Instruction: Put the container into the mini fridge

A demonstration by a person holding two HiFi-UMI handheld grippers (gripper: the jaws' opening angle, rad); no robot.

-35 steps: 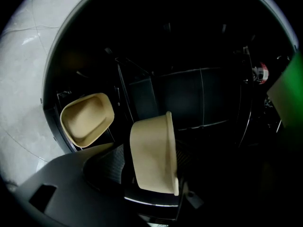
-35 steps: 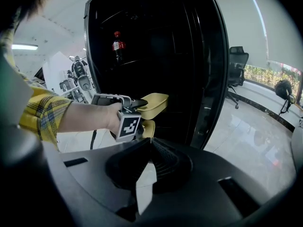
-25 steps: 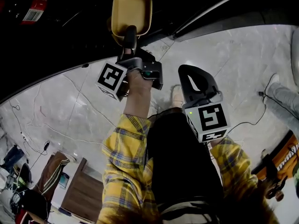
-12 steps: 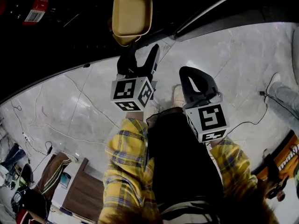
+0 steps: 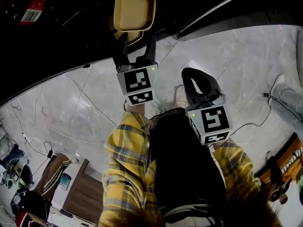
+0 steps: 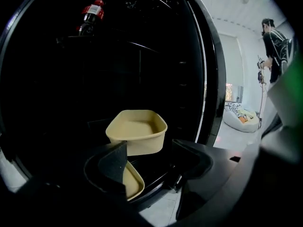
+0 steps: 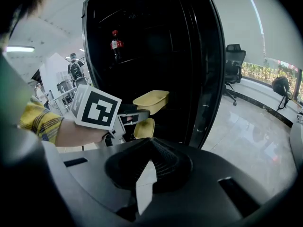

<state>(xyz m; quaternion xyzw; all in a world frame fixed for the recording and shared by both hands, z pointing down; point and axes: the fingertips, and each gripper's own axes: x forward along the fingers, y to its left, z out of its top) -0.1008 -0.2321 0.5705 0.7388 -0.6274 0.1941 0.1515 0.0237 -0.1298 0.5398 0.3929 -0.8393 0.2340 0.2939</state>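
The tan container (image 5: 135,6) (image 6: 138,131) (image 7: 151,98) rests on a shelf inside the black mini fridge (image 6: 57,79), free of any grip. My left gripper (image 5: 135,48) (image 6: 151,163) is open just in front of it, jaws spread, nothing between them. A second tan tray (image 6: 133,182) (image 7: 144,127) lies lower, under the left finger (image 6: 113,161). My right gripper (image 5: 200,85) (image 7: 147,167) hangs back over the floor, shut and empty, looking at the left gripper's marker cube (image 7: 96,109).
A red-capped bottle (image 6: 90,14) (image 7: 114,40) stands high in the fridge. The fridge's open door edge (image 6: 210,70) is to the right. A person (image 6: 275,37) stands far right, with a beanbag (image 6: 241,118) behind; an office chair (image 7: 234,56) is by the window.
My left gripper let go of the container's rim, opened, drew back a little and turned. The container stays on the shelf. The right gripper has not moved.
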